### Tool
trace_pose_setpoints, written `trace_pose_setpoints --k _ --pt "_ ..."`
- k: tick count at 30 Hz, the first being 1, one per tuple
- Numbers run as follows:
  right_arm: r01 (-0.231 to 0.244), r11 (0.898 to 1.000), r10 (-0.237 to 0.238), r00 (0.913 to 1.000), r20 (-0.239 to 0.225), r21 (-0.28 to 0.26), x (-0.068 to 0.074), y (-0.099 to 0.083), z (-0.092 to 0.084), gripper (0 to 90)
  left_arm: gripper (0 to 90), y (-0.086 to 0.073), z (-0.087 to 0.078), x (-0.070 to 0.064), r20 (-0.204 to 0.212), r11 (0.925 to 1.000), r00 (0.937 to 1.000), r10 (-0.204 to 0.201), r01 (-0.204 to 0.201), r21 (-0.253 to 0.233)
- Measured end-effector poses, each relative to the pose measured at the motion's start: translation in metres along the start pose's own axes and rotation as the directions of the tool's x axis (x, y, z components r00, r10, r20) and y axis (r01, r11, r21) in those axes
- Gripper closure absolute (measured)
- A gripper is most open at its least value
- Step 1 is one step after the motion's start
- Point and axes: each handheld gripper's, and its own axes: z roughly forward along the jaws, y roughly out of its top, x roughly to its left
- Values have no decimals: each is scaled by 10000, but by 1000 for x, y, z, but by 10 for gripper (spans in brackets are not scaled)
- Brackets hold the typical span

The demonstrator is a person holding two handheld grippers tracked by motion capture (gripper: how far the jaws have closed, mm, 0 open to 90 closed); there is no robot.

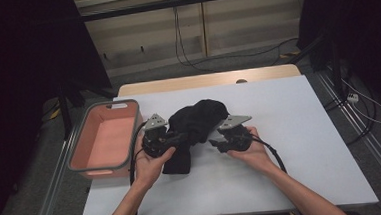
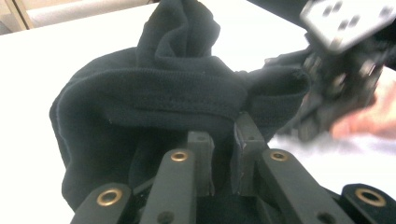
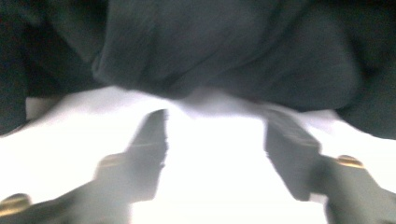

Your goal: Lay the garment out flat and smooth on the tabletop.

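A black fleece cloth [image 1: 199, 118] lies bunched in the middle of the white table [image 1: 290, 131]. My left gripper [image 1: 173, 138] is at its left side, shut on a fold of the cloth. In the left gripper view the hem of the cloth [image 2: 154, 93] passes between the narrow gap of the left gripper [image 2: 224, 135]. My right gripper [image 1: 214, 142] sits at the cloth's right edge. In the right gripper view, blurred, the right gripper [image 3: 215, 116] stands open over bare table, with the cloth [image 3: 224, 51] just beyond its tips.
A pink bin with a grey rim [image 1: 80, 144] stands at the table's left edge, with nothing visible inside it. Bare white table stretches to the right and front of the hands. Cables run on the floor behind and to the right.
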Motion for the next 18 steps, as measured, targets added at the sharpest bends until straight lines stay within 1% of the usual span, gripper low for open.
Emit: trace_pose_setpoints --k 1,2,5,7,9,10,11,13,14,15,17,18 --pt "14 10000 -14 10000 -40 77 4 0 4 316 806 1 -1 -1 1 10000 10000 34 -34 18" --pt "104 9999 -103 9999 -95 119 8 0 7 297 806 1 -1 -2 14 10000 10000 47 -47 -40" --pt "283 9996 -282 9995 -141 70 19 5 14 228 806 2 -2 -4 127 9999 9999 71 -69 -90" --pt "131 9996 -133 9999 -61 -263 22 12 15 220 806 2 -2 -5 207 9999 9998 51 -49 -103" --pt "-279 9977 284 9996 87 -616 21 18 14 241 806 3 -2 -7 307 9998 9995 61 -56 -167" --pt "-391 9962 413 9988 264 -781 20 20 14 287 806 3 -3 -8 319 9998 9995 79 -73 -176" --pt "-433 9948 474 9979 435 -923 19 21 13 358 806 4 -4 -9 355 9998 9993 91 -84 -193" --pt "-569 9909 634 9968 497 -1221 14 22 9 545 806 4 -4 -9 393 9998 9992 116 -108 -192" --pt "-611 9896 678 9966 473 -1305 11 22 7 655 806 4 -4 -9 415 9998 9991 114 -106 -184" --pt "-559 9892 620 9972 412 -1357 9 22 4 740 806 3 -3 -9 415 9998 9991 111 -104 -161" --pt "-463 9893 532 9975 465 -1384 7 22 -1 806 806 2 -2 -9 424 9998 9991 75 -68 -165" --pt "-408 9896 478 9977 478 -1382 6 23 -4 818 806 2 -1 -8 389 9998 9992 98 -92 -147"
